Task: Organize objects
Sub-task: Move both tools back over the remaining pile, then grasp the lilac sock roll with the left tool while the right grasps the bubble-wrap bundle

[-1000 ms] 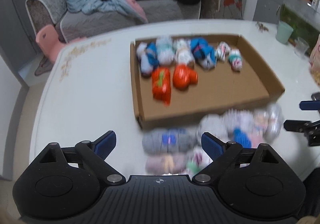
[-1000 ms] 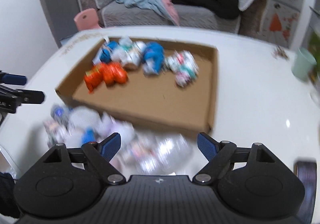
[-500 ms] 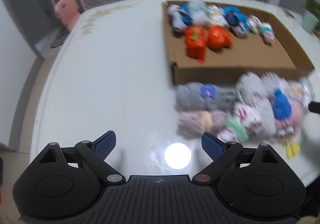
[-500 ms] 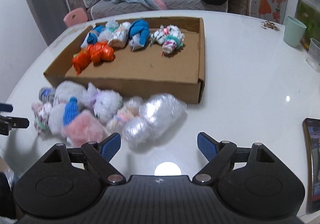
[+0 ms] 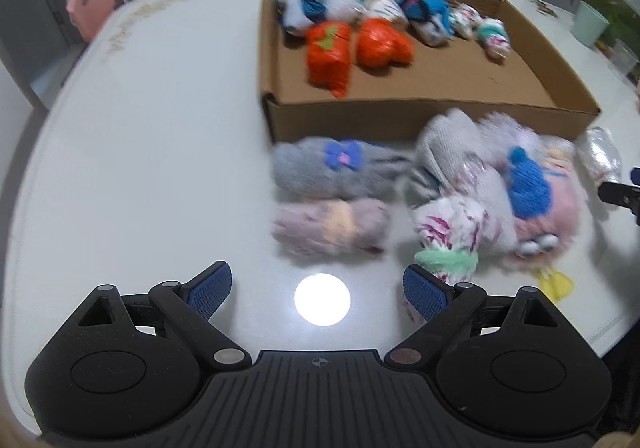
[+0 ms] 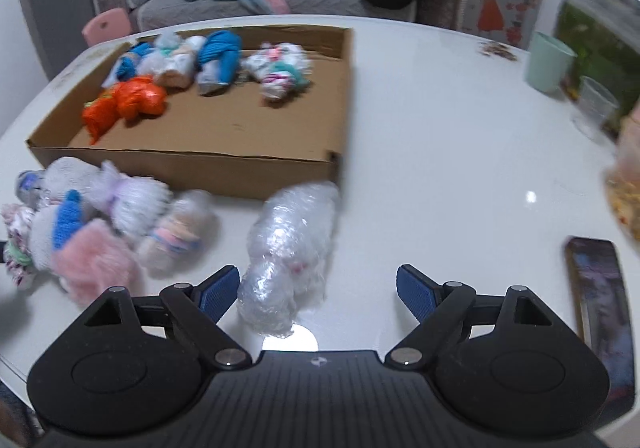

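With both the left gripper and the right gripper spread wide and empty, the step in hand looks like picking the plastic-wrapped bundle, which lies on the table just outside the cardboard box near its right front corner, so the next move calls for centring it between the right fingers and closing.

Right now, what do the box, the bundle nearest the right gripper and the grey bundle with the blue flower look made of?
Box: plain brown cardboard, matte, with folded flaps. Clear bundle: glossy crinkled plastic wrap, likely over something soft. Grey bundle: fuzzy knit fabric, probably rolled socks; blur leaves that open.
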`<state>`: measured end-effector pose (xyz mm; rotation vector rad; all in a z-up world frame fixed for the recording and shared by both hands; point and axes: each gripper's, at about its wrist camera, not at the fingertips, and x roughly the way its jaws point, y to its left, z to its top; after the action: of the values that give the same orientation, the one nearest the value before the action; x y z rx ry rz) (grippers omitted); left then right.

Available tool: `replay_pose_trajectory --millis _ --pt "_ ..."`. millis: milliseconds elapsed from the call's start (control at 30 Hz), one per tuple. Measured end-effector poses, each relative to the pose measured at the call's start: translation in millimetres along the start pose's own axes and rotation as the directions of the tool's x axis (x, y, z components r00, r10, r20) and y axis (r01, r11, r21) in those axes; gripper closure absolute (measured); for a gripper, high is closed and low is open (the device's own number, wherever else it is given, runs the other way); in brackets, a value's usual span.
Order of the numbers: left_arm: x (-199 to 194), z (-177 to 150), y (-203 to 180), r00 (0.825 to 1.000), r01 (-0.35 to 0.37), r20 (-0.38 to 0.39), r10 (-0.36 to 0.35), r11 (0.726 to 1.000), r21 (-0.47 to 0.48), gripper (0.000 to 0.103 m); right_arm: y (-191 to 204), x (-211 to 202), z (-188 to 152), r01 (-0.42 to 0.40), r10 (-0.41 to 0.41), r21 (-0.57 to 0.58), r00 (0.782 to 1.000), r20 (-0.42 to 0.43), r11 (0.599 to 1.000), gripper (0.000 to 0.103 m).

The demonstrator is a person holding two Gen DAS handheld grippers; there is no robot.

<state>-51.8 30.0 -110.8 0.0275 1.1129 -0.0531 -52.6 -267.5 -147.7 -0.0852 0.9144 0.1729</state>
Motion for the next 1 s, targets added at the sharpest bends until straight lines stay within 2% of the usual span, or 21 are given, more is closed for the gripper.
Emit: replay_pose_trajectory --millis 100,200,300,400,833,933,1000 --pt "-3 -4 -3 0.999 0.041 -0.020 -0.042 0.999 -0.032 0.008 0 -2 2 -0.031 0.031 -0.002 0.999 0.011 1.000 0.019" --pt "-6 -4 0 1.000 -0.025 -0.006 0.024 1.000 -0.019 0.007 5 -2 4 -0.035 0.035 -0.026 0.999 0.028 0.999 0.018" --pt "-7 -2 15 0.997 -0.073 0.014 0.074 0.994 -0.078 0.006 8 0 5 -0.054 0.054 -0.018 0.998 0.033 0.998 0.017" --pt "-4 3 22 0.997 -0.057 0.036 0.062 0.991 -0.121 0.006 10 1 4 -0.064 0.065 -0.018 0.997 0.043 0.998 0.017" --pt "12 14 7 0.991 -0.033 0.124 0.048 0.992 -0.123 0.003 19 16 10 -0.062 0.064 -0.050 0.997 0.037 0.997 0.018" --pt "15 10 7 0.992 -0.035 0.119 0.051 0.991 -0.133 0.003 23 19 9 -0.065 0.067 -0.063 0.997 0.030 0.996 0.022" --pt "14 7 8 0.990 -0.021 0.135 0.040 0.990 -0.143 0.004 25 20 6 -0.054 0.056 -0.062 0.998 0.030 0.997 0.029"
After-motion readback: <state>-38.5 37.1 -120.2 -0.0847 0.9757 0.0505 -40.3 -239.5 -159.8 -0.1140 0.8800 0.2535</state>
